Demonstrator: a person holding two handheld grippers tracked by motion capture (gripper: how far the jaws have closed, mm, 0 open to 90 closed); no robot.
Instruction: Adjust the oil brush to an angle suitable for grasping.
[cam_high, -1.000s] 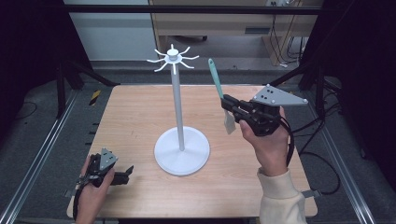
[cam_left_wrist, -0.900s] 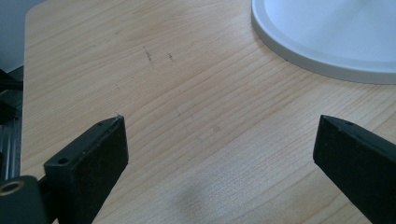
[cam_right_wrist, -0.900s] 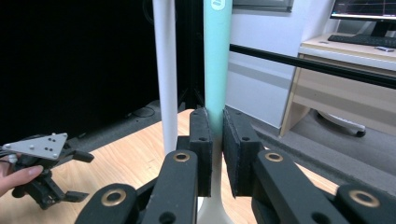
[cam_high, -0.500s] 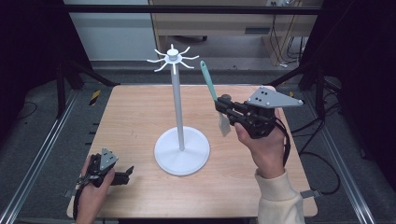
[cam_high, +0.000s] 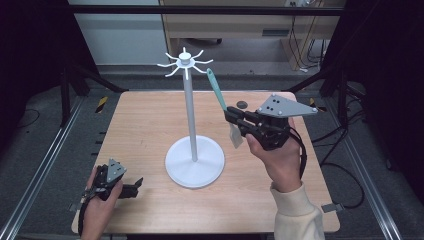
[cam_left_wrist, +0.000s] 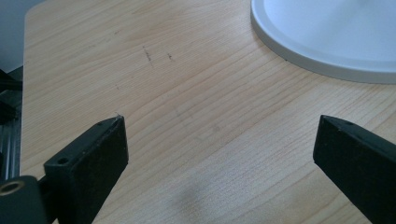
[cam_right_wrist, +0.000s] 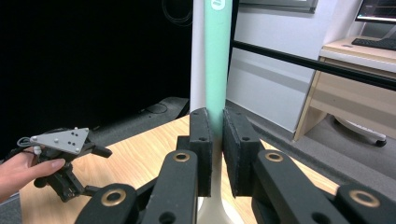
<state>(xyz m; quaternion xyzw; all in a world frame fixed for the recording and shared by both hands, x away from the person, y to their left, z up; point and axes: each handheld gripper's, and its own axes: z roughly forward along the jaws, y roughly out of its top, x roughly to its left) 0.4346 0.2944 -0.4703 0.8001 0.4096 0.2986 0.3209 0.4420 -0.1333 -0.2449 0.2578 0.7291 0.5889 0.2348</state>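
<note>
Right tongs (cam_high: 234, 116) are clamped on a green-handled spatula (cam_high: 217, 90) right of centre in the high view, its handle tip near the white hook stand (cam_high: 191, 120). Left tongs (cam_high: 134, 185) rest apart on the tabletop (cam_high: 145, 125), lower left. Advise lifting the handle's end squarely onto a hook, keeping clear of the pole.

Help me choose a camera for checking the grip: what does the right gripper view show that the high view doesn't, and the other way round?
Right gripper view: the right gripper seen close up, its jaws pressed flat on the green-handled spatula.

High view: the whole white hook stand with its hooks on top and round base on the wooden table, and the spatula's pale blade hanging below the jaws.

Both: the spatula held upright, the stand's pole beside it, and the left gripper low over the table, held in a hand.
</note>
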